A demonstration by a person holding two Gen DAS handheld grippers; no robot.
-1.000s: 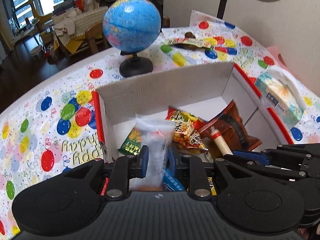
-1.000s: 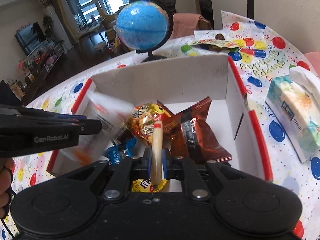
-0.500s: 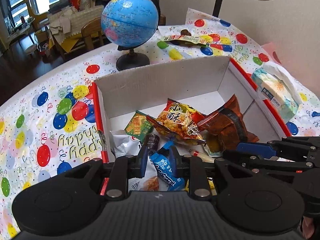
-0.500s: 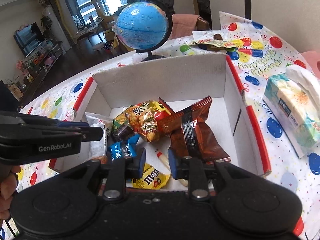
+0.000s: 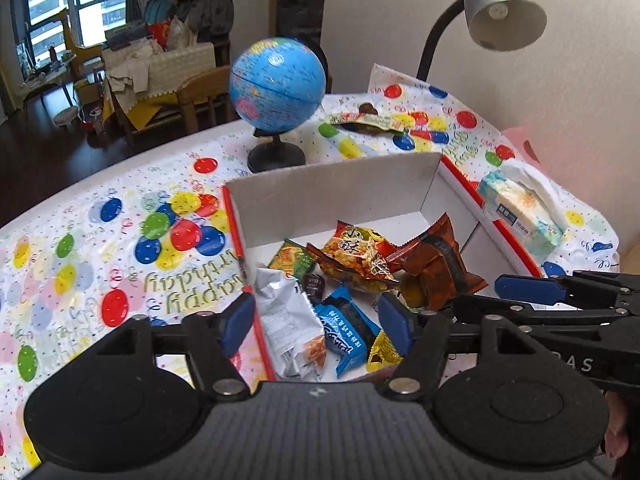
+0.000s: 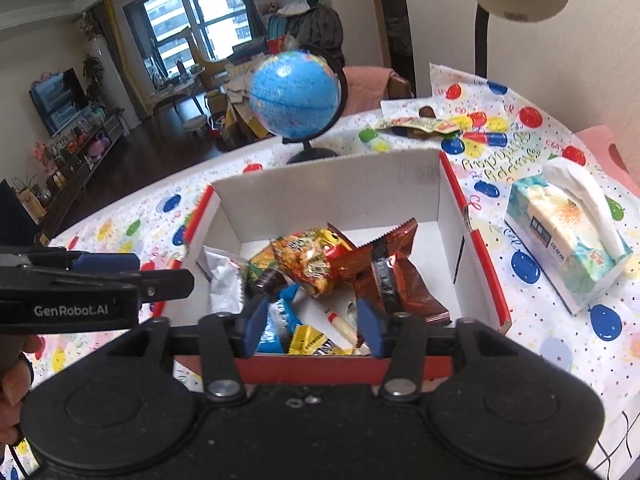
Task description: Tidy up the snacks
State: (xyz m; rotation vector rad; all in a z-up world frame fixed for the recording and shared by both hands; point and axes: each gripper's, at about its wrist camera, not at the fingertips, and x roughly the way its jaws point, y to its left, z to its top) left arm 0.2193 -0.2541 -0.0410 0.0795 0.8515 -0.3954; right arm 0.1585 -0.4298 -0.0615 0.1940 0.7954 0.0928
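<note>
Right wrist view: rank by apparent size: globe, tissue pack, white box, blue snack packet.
1. white box
2. tissue pack and globe: look about alike, and the globe sits farther back, so unranked
3. blue snack packet, partly hidden by the gripper

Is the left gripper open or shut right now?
Open. The left gripper has just been opening; its blue pads stand apart with nothing pinched, above the silver packet lying in the box.

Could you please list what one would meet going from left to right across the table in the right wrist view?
Left gripper → silver packet → blue wrapper → sausage stick → brown foil packet → red-edged right wall of the cardboard box → tissue pack.
</note>
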